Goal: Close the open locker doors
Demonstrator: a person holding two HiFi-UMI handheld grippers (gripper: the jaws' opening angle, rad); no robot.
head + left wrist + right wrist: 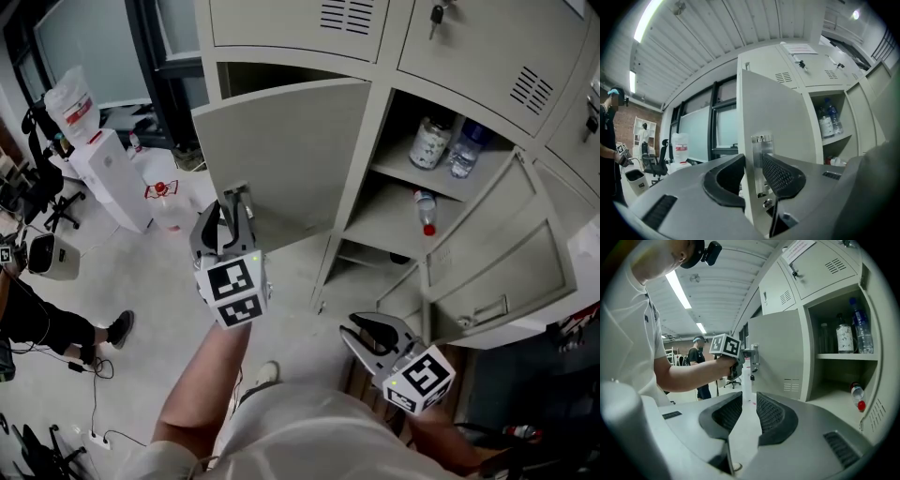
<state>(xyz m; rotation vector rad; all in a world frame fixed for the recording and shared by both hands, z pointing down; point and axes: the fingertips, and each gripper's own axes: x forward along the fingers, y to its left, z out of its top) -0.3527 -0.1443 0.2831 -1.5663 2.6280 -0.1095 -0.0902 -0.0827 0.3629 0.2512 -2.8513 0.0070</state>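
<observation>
The left locker door (291,150) stands half open. My left gripper (235,199) is shut on its free edge. In the left gripper view the door's edge (749,187) and its metal latch plate (761,140) sit between the two pads of that gripper (753,164). The right locker's door (497,253) hangs wide open at the right. My right gripper (375,328) is lower and in front of that locker. It is open (749,404) with only floor showing between its jaws. The right gripper view also shows the left door (776,352) and the left gripper's marker cube (725,345).
Bottles (431,141) stand on the right locker's shelf and one bottle (425,211) lies on the shelf below. Closed lockers (300,23) sit above. A white floor unit (112,178) and a water jug (161,202) stand at the left, beside a seated person's leg (56,323).
</observation>
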